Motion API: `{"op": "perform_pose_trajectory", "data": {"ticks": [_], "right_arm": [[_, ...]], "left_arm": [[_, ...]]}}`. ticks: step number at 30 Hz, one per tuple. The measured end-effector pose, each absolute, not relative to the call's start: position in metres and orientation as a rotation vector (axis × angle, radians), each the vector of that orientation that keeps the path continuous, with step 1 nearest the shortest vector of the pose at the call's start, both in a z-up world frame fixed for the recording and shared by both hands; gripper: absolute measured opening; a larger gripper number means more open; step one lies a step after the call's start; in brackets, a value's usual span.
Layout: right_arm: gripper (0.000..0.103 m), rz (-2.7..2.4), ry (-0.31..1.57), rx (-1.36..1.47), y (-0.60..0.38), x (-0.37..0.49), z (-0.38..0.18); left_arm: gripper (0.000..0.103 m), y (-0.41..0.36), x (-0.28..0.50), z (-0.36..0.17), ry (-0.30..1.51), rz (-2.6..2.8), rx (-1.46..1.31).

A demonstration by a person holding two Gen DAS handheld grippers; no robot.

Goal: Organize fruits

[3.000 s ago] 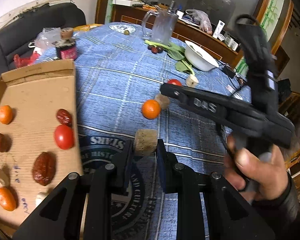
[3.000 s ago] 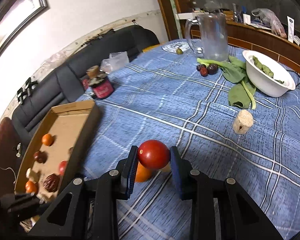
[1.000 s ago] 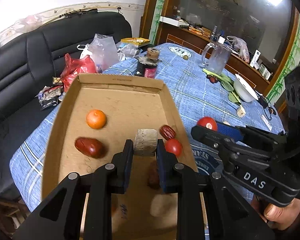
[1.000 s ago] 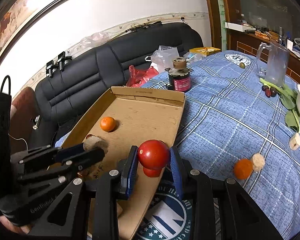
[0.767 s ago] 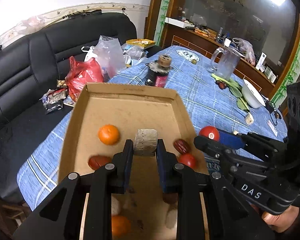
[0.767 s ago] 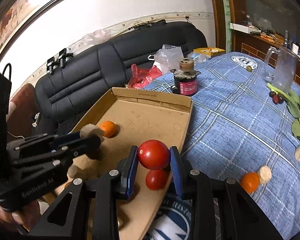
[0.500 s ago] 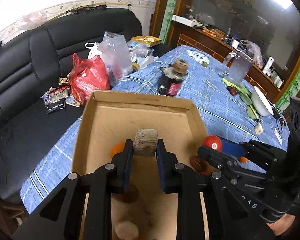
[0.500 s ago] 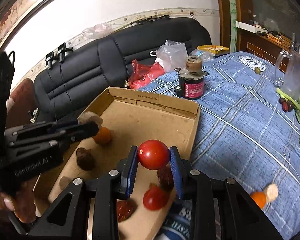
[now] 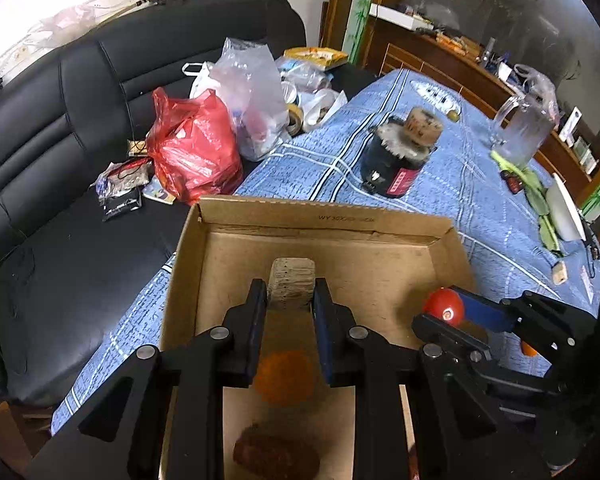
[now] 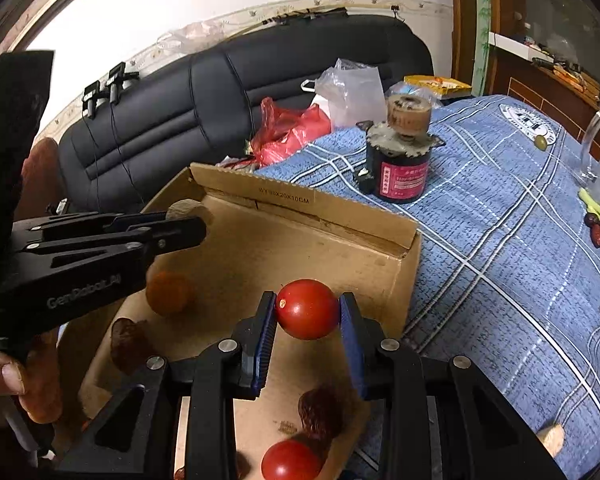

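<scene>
My left gripper (image 9: 291, 300) is shut on a beige cut fruit chunk (image 9: 292, 285) and holds it above the far half of the cardboard box (image 9: 324, 222). My right gripper (image 10: 307, 322) is shut on a red tomato (image 10: 307, 309), held above the box's (image 10: 300, 206) right side; the tomato also shows in the left wrist view (image 9: 443, 307). Inside the box lie an orange (image 10: 169, 293), a dark red date (image 10: 126, 344), another date (image 10: 320, 410) and a second tomato (image 10: 290, 460). The left gripper (image 10: 188, 220) shows at the box's left.
A black and red jar (image 10: 404, 160) stands on the blue cloth (image 10: 500, 220) behind the box. A glass pitcher (image 9: 526, 128), greens and a white bowl (image 9: 566, 212) sit farther right. Fruit pieces (image 10: 552, 438) lie on the cloth. A black sofa (image 9: 80, 120) with plastic bags (image 9: 196, 156) is left.
Both grippers have moved farther along over the box toward its far wall, each still holding its fruit. The orange and date have slid nearer the lower edge of the views.
</scene>
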State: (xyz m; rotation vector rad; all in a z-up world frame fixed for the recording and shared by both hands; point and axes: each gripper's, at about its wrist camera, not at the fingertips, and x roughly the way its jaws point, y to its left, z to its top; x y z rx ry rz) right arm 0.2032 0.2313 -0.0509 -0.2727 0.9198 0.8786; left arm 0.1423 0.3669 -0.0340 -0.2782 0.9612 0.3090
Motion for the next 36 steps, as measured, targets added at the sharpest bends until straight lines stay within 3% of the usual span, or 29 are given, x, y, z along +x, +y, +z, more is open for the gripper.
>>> {"op": "perform_pose_trajectory", "data": {"ticks": [16, 19, 21, 22, 34, 36], "right_arm": [[0.033, 0.880, 0.956, -0.328, 0.241, 0.204, -0.065], [0.040, 0.876, 0.944, -0.321, 0.237, 0.201, -0.061], [0.047, 0.877, 0.936, -0.312, 0.233, 0.200, -0.057], [0.047, 0.878, 0.934, -0.308, 0.231, 0.200, -0.055], [0.050, 0.937, 0.895, -0.246, 0.191, 0.166, -0.027], [0.054, 0.952, 0.853, -0.253, 0.183, 0.155, -0.019]], "left_arm": [[0.021, 0.368, 0.155, -0.055, 1.029, 0.341, -0.266], [0.032, 0.368, 0.153, -0.052, 1.021, 0.348, -0.267], [0.052, 0.366, 0.150, -0.048, 1.008, 0.350, -0.264], [0.055, 0.365, 0.148, -0.045, 0.996, 0.350, -0.260], [0.056, 0.333, 0.094, -0.011, 0.894, 0.306, -0.247], [0.061, 0.327, 0.085, -0.007, 0.882, 0.307, -0.242]]}}
